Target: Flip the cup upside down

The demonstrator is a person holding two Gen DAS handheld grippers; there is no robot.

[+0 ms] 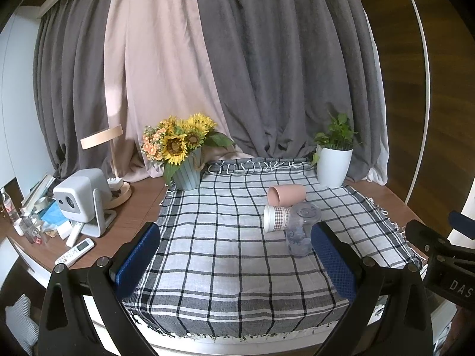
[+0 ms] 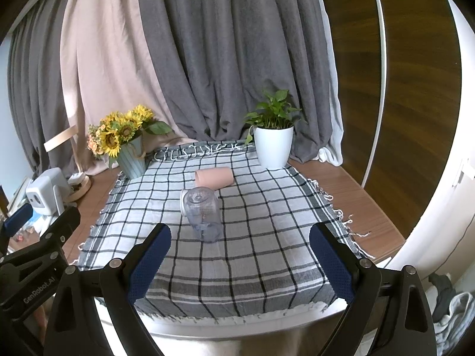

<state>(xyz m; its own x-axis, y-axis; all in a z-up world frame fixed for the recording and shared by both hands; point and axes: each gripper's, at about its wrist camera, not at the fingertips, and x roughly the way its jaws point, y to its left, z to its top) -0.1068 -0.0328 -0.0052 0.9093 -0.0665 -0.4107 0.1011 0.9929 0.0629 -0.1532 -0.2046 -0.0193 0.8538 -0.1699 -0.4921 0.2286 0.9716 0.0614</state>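
Note:
Three cups lie on their sides on the checked cloth (image 1: 225, 249). A pink cup (image 1: 286, 194) lies farthest back, also in the right wrist view (image 2: 213, 177). A white cup with a checked sleeve (image 1: 276, 218) lies in front of it, mouth to the left. A clear cup with blue print (image 1: 301, 228) lies nearest, base toward the camera; it also shows in the right wrist view (image 2: 203, 215), hiding most of the white cup. My left gripper (image 1: 236, 262) is open and empty, its right finger just in front of the clear cup. My right gripper (image 2: 237, 265) is open and empty, short of the cups.
A sunflower pot (image 1: 187, 175) stands at the cloth's back left and a white plant pot (image 1: 334, 167) at the back right. A projector (image 1: 81, 197), lamp (image 1: 102, 138), remote (image 1: 74, 252) and clutter sit on the wooden table at left. Curtains hang behind.

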